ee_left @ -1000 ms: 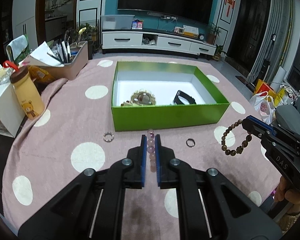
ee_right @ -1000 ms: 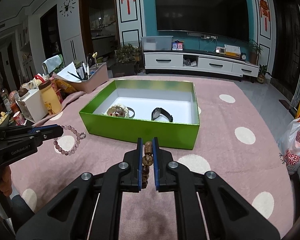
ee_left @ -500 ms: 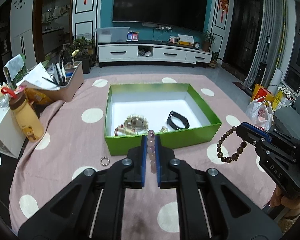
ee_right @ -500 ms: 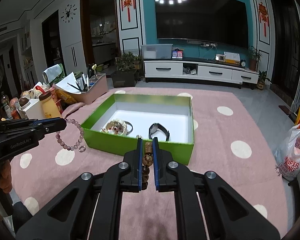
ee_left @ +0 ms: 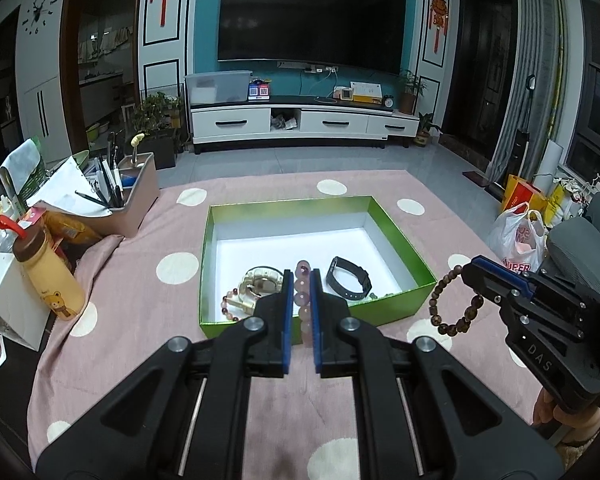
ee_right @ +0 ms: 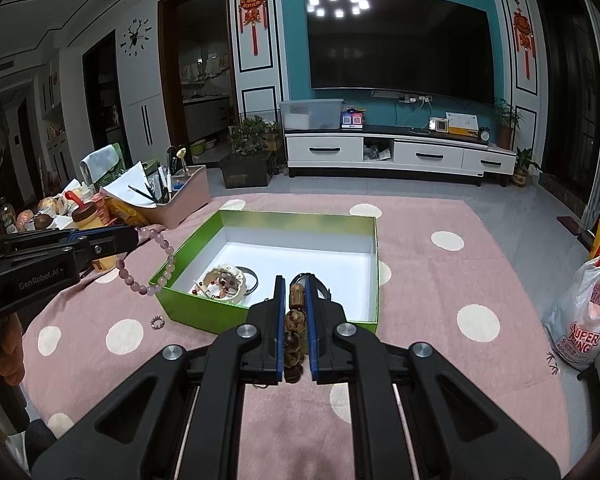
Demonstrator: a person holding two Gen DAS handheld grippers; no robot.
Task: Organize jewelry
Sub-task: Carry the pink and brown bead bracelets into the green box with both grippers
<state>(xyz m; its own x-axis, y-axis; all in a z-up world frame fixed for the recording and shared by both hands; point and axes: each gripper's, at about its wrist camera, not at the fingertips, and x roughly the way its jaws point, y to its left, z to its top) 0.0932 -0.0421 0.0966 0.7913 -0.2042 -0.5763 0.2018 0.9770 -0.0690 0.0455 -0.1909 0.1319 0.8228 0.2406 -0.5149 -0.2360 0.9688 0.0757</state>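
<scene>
Pink bead bracelet [ee_left: 302,300] pinched in closed left gripper [ee_left: 301,280], above near wall of green box [ee_left: 400,307], brown wooden bead bracelet [ee_right: 294,322] clamped in closed right gripper [ee_right: 292,286], beside box, watches [ee_left: 346,280] inside box, small ring [ee_right: 156,322] on dotted pink cloth [ee_right: 440,280] outside box's left corner.

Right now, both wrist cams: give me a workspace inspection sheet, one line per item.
Surface: pink tablecloth with cream dots.
Job's things: green box holds a pale bracelet and black band; small ring lies on the cloth outside the box.
Clutter: yellow bottle, pen organizer, white plastic bag.
Grippers: left gripper shut on the pink bead bracelet; right gripper shut on the brown bead bracelet.
Cables: nothing seen on the table.
Surroundings: TV, white cabinet.
</scene>
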